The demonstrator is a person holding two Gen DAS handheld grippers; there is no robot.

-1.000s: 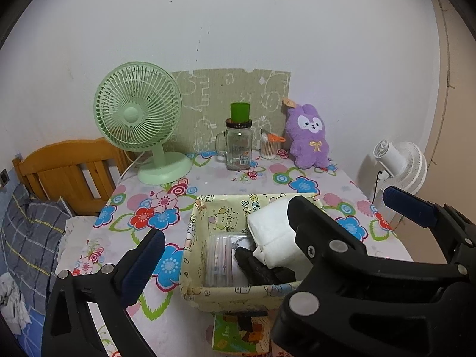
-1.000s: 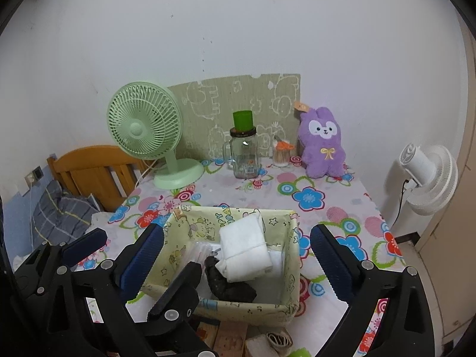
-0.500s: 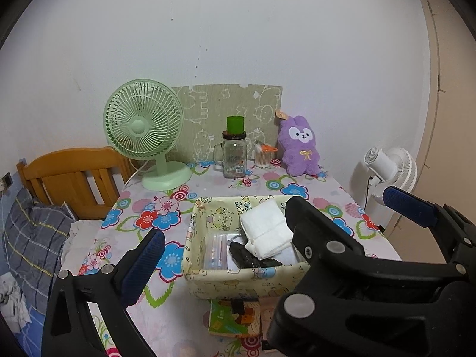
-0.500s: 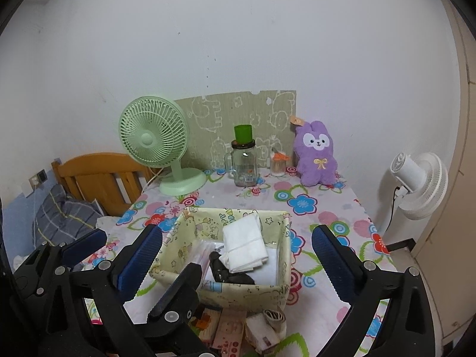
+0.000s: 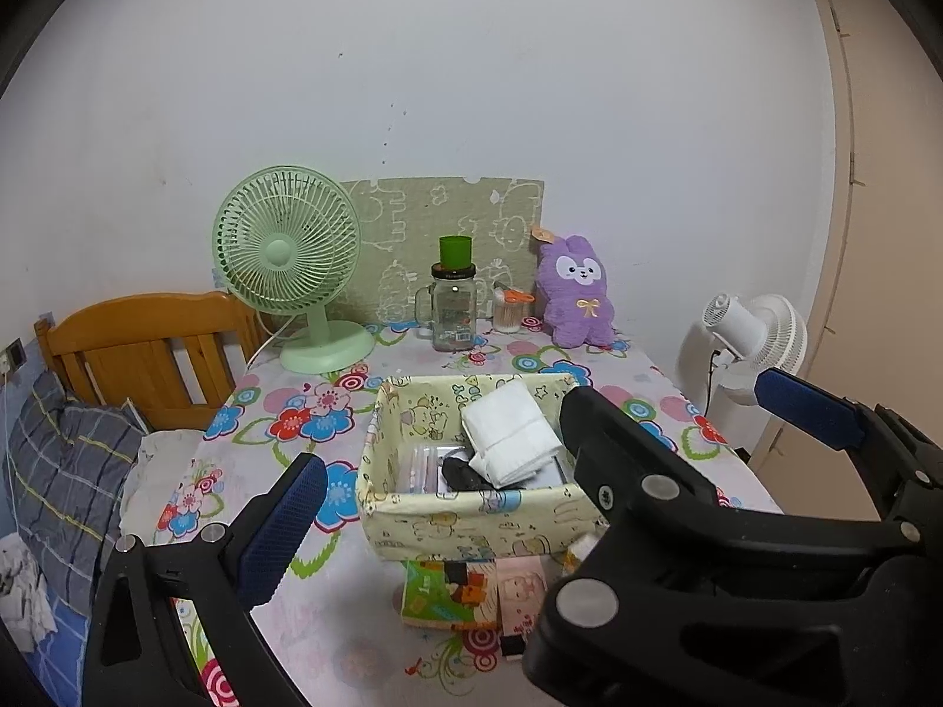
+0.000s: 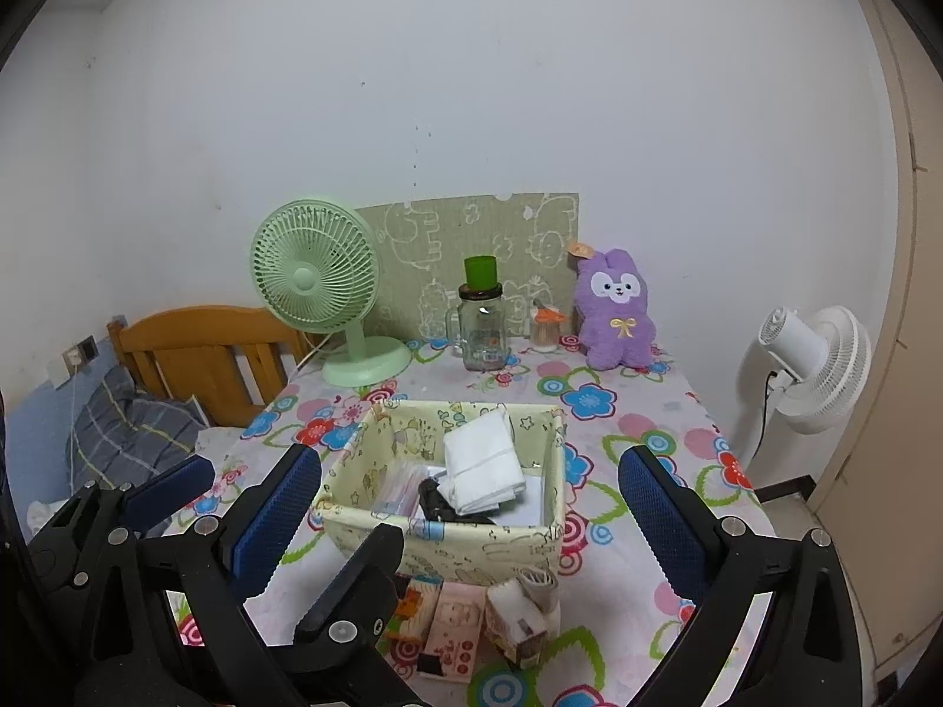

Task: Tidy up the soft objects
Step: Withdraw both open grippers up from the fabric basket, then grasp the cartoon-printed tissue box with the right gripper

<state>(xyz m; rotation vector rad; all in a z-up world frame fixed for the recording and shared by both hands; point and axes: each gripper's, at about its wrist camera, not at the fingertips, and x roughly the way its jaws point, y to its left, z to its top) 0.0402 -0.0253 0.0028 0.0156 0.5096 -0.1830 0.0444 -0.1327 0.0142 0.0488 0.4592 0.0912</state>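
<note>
White folded cloth (image 6: 480,462) in fabric basket (image 6: 412,536), over black item, possibly sock; both jaws spread, empty.

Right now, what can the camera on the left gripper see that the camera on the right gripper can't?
Only the left wrist view shows the left gripper with both of its blue pads, open and empty. Only the right wrist view shows the right gripper open, plus the small white roll lying in front of the pale yellow fabric basket. Both show that basket, the folded white cloth inside it, the purple plush bunny and the mint green desk fan.
</note>
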